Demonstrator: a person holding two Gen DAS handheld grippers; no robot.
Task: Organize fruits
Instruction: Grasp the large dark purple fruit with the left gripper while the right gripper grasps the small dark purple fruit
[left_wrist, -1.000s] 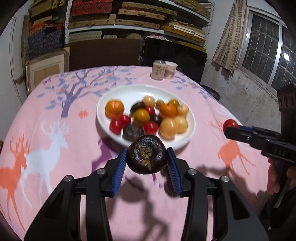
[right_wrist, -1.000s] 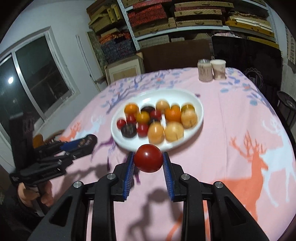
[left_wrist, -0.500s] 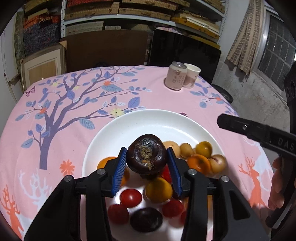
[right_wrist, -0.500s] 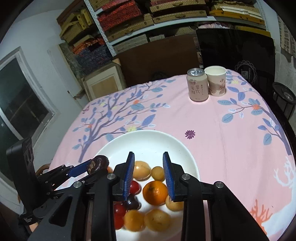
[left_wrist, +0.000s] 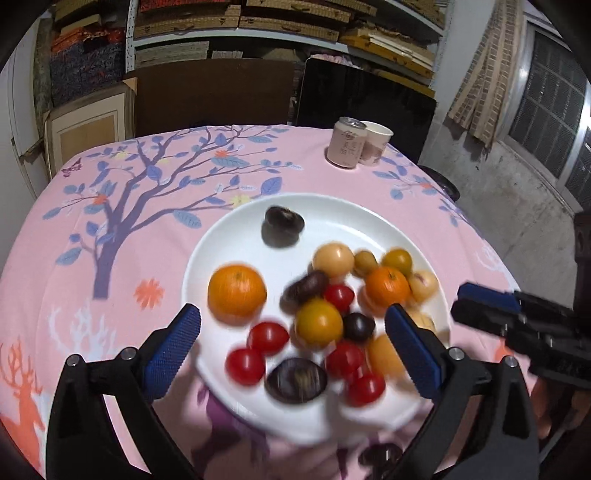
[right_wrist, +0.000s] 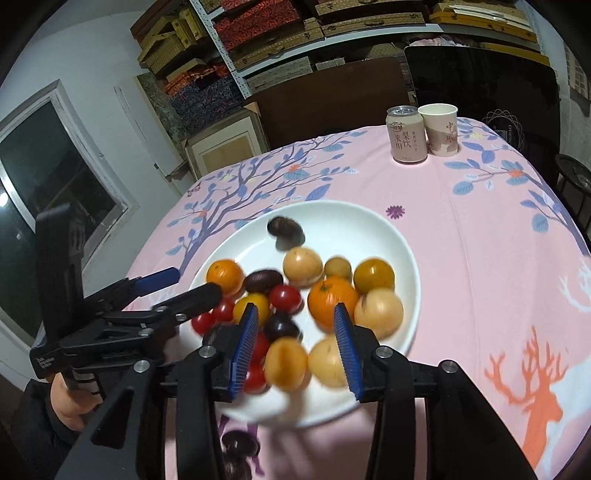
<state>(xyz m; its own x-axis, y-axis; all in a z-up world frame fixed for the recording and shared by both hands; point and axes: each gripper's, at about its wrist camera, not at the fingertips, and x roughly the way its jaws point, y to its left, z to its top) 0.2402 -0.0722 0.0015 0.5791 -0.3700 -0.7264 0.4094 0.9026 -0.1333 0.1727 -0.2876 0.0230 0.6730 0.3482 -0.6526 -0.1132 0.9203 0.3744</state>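
Observation:
A white plate on the pink tablecloth holds several fruits: oranges, red tomatoes, yellow and dark ones. A dark purple fruit lies alone at the plate's far side. My left gripper is open wide and empty over the plate's near edge; it also shows in the right wrist view. My right gripper is open and empty above the fruit pile; it shows at the right in the left wrist view. Another dark fruit lies on the cloth in front of the plate.
A drink can and a paper cup stand at the table's far edge. Shelves, a cardboard box and a dark panel stand behind the table. The table edge drops off on the right.
My left gripper has opened and let go of the dark purple fruit, which now lies on the plate's far side. Both grippers have pulled back toward the plate's near edge.

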